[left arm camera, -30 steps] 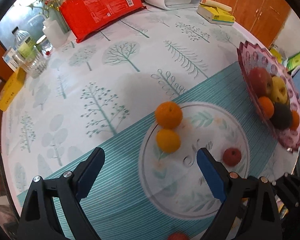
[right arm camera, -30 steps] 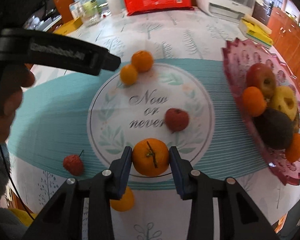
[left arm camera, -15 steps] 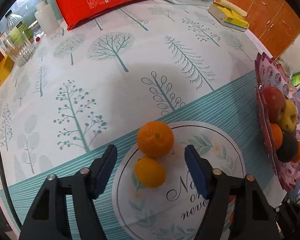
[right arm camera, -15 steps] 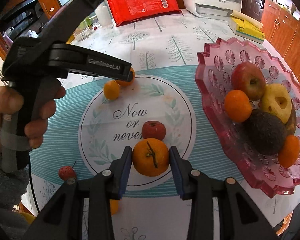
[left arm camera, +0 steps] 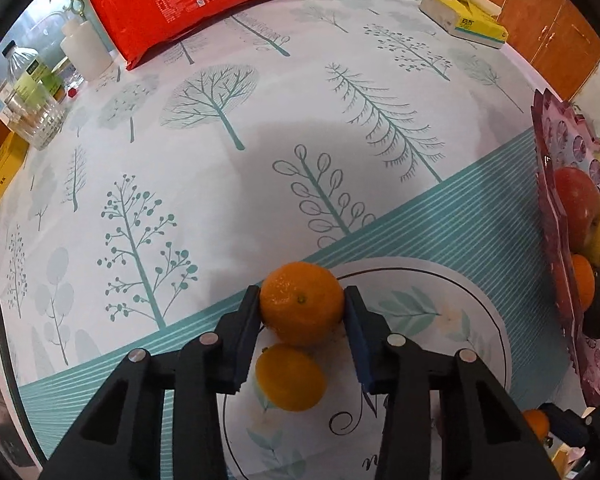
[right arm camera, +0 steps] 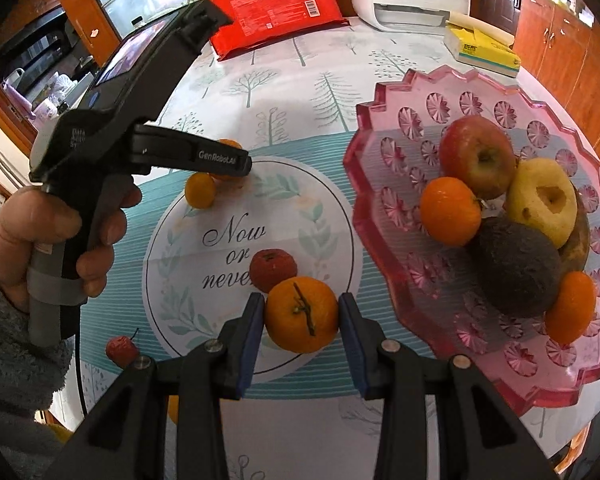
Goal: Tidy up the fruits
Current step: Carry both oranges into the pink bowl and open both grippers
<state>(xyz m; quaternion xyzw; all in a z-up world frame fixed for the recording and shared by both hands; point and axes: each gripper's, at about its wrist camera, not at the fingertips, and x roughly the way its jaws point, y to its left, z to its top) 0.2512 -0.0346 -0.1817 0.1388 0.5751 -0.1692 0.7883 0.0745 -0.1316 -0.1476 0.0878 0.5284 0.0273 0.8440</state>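
Tree-printed cloth covers the table (left arm camera: 220,184). On it, the left gripper (left arm camera: 302,312) has just been closing and now pinches a round orange mandarin (left arm camera: 302,302) by its sides; the skin looks soft, so squeeze gently. The right gripper (right arm camera: 302,316) pinches a stemmed orange mandarin (right arm camera: 302,314). A smaller yellow-orange fruit (left arm camera: 290,376) touches the left one, and the pink glass fruit plate (right arm camera: 384,132) looks crowded.

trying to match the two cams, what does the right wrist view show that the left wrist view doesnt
Only the right wrist view: the person's hand on the left gripper's handle, a dark red fruit, a small red fruit, and the right gripper shut on a stemmed orange.

Only the left wrist view: the left gripper, jaws just closed, clamping an orange; a glass.

Both: the pink fruit plate, the red package, the round mat.
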